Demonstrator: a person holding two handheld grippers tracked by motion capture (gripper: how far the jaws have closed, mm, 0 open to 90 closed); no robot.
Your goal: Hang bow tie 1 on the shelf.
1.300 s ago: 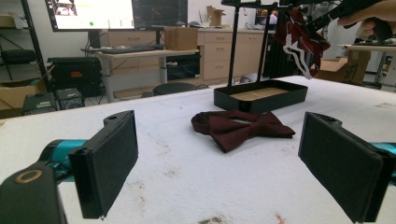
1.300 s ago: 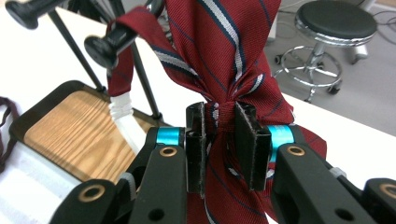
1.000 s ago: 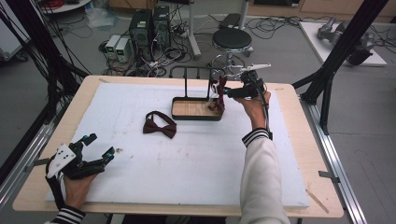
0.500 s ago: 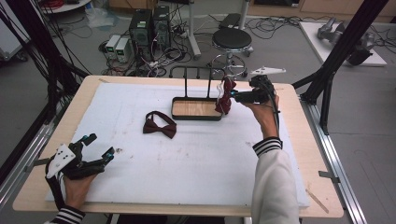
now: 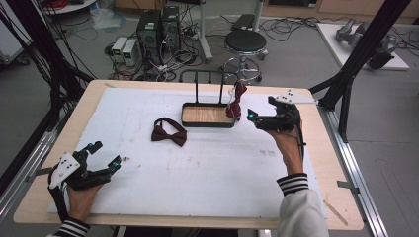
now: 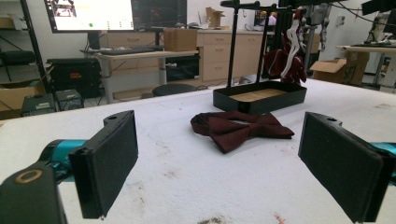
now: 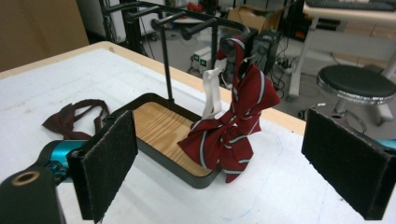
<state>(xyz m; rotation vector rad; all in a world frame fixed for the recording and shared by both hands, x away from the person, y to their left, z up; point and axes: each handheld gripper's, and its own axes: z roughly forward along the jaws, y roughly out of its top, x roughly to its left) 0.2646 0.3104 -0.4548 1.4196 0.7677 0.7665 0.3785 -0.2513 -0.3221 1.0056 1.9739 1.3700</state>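
A red striped bow tie (image 5: 237,100) (image 7: 232,129) hangs by its strap from the right end of the black stand's rail (image 7: 188,24), drooping over the edge of the wood-floored tray (image 5: 207,115). My right gripper (image 5: 257,113) (image 7: 229,168) is open just right of it, jaws facing the tie and apart from it. A dark maroon bow tie (image 5: 169,132) (image 6: 240,128) lies flat on the white mat, left of the tray. At the table's near left corner my left gripper (image 5: 104,154) (image 6: 229,168) is open and empty, facing that maroon tie from a distance.
The white mat (image 5: 207,173) covers most of the wooden table (image 5: 336,163). In the left gripper view the tray (image 6: 259,99) and hanging striped tie (image 6: 286,60) stand behind the maroon one. A stool (image 5: 245,42) and computers stand on the floor beyond the far edge.
My right gripper has drawn back to the right, away from the stand, leaving the striped bow tie hanging on the rail. The left gripper has stayed put.
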